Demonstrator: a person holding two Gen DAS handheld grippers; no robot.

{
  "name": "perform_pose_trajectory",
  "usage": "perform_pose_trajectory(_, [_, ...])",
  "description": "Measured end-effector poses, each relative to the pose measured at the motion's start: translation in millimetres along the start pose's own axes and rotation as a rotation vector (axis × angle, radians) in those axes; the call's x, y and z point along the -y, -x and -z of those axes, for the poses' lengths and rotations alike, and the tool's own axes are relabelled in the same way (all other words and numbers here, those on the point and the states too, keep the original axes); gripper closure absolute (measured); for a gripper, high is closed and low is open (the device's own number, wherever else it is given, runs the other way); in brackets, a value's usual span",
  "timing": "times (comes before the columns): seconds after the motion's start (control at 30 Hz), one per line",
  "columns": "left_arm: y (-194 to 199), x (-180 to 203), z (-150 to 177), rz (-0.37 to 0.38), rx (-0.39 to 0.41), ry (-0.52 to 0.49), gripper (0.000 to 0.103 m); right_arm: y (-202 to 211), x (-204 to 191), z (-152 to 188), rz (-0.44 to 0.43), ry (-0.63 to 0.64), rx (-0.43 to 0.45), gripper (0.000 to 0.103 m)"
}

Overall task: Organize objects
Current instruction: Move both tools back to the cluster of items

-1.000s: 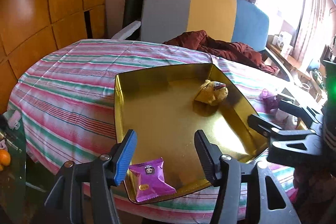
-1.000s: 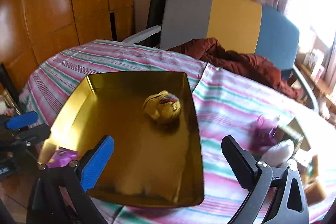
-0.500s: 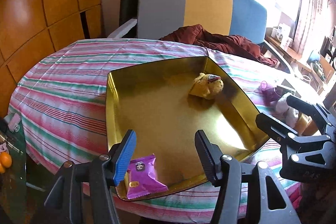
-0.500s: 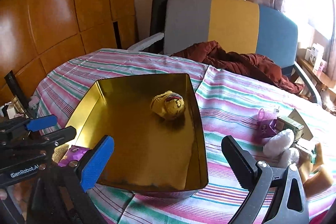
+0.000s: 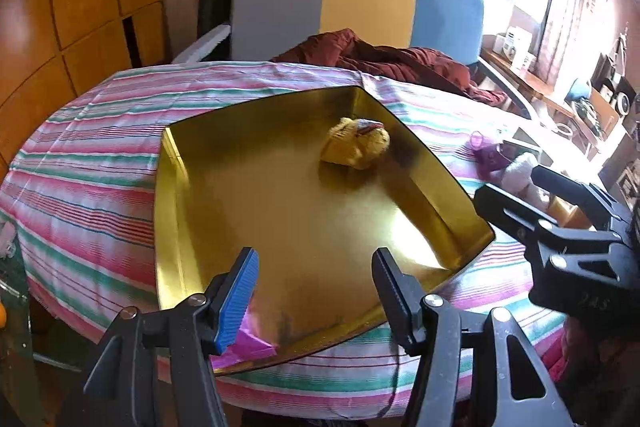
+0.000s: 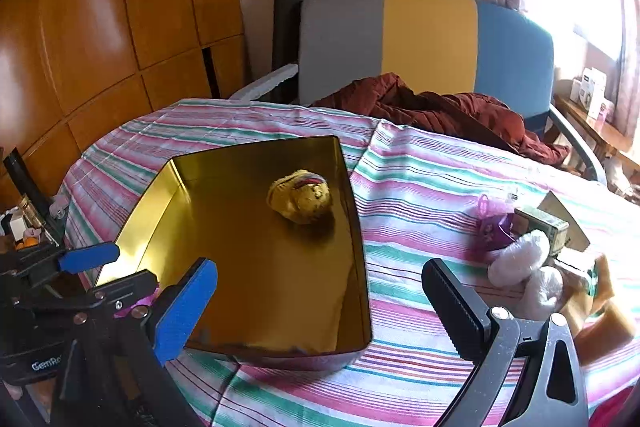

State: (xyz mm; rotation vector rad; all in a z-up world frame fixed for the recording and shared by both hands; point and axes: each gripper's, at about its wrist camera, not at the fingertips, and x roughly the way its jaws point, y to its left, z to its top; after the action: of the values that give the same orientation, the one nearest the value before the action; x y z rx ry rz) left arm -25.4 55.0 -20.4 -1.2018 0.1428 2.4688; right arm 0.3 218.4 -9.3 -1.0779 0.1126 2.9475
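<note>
Hovering both claws wide open, empty: left claw (image 5: 314,287) at the tray (image 5: 172,163) near edge, right claw (image 6: 320,303) lower centre. Packet (image 5: 248,341) lower left in the tray, looks light, crinkly, slippery; I'd pinch its flat faces. Toy (image 6: 301,195) soft.

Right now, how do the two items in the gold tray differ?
The yellow packet sits near the far right wall of the tray; the purple packet lies at the near left corner. The yellow packet is crumpled and lumpy, while the purple packet looks flat. The yellow packet is in full view; the purple packet is partly hidden behind the left gripper. Both rest on the tray floor, and neither is held.
</note>
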Motion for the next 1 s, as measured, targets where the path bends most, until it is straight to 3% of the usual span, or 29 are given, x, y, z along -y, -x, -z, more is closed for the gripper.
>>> perform_pose_trajectory(0.37, [-8,27,-9,0.074,-0.032,-0.043,0.039,8,52,7,0.067,-0.085,-0.006,0.000])
perform_pose_trajectory(0.83, [-22,105,-38,0.227,-0.036,-0.193,0.033,55,218,4,0.363,-0.293,0.036,0.000])
perform_pose_trajectory(1.0, [-37,144,-48,0.284,-0.081,-0.244,0.033,64,265,12,0.420,-0.417,0.080,0.000])
